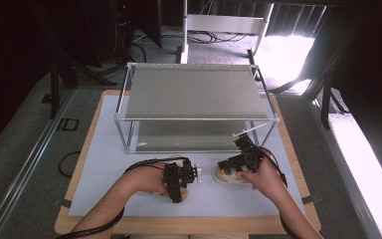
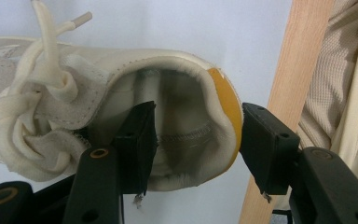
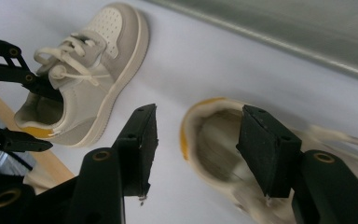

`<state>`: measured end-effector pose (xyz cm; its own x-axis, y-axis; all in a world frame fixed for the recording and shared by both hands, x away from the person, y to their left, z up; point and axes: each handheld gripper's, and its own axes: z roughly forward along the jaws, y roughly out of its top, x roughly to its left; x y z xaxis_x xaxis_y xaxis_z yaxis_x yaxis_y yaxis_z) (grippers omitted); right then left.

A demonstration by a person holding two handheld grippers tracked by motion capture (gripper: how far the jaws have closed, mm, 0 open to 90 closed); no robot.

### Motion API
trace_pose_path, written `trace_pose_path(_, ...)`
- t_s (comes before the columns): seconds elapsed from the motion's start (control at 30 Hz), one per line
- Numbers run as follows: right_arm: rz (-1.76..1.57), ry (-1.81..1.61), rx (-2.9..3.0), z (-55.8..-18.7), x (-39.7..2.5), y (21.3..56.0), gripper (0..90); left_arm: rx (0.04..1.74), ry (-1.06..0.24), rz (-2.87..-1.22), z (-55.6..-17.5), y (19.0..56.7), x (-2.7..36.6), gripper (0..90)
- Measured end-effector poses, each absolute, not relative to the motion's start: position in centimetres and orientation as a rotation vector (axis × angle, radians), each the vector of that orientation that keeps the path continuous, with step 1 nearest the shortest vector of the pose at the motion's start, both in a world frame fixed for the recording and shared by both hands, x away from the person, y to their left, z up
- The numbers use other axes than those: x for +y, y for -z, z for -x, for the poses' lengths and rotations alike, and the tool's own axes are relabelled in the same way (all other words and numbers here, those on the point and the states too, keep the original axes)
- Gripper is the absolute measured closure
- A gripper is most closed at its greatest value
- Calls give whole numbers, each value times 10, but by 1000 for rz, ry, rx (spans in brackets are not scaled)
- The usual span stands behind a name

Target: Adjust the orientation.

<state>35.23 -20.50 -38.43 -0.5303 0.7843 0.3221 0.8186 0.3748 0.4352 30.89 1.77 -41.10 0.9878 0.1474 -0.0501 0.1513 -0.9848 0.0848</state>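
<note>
Two small cream sneakers with yellow heel tabs lie on the white mat. My left gripper (image 2: pixel 198 140) is open and straddles the heel of the left sneaker (image 2: pixel 121 88): one jaw is inside the opening, the other outside against the yellow tab. In the high view this gripper (image 1: pixel 180 191) covers most of that sneaker (image 1: pixel 193 188). My right gripper (image 3: pixel 196 140) is open just above the right sneaker (image 3: pixel 219 144), one jaw over its opening and one outside the heel. From above, the right gripper (image 1: pixel 227 167) hovers over that sneaker (image 1: pixel 225 177). The right gripper view also shows the left sneaker (image 3: pixel 88 74).
A metal-framed rack (image 1: pixel 197 118) with two grey shelves stands at the back of the mat (image 1: pixel 104 164). The table's wooden front edge (image 2: pixel 279 93) runs close behind the left sneaker's heel, with the person's clothing past it. Both forearms enter from the bottom.
</note>
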Motion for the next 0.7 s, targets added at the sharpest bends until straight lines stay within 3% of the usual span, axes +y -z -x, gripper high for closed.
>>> trace_pose_path(0.33,1502,690,-2625,-360,-184,394,649,232,62,-3036,-309,411,19,467)
trace_pose_path(0.7,1487,651,-2584,-357,-185,399,672,230,65,-3043,-309,411,18,467)
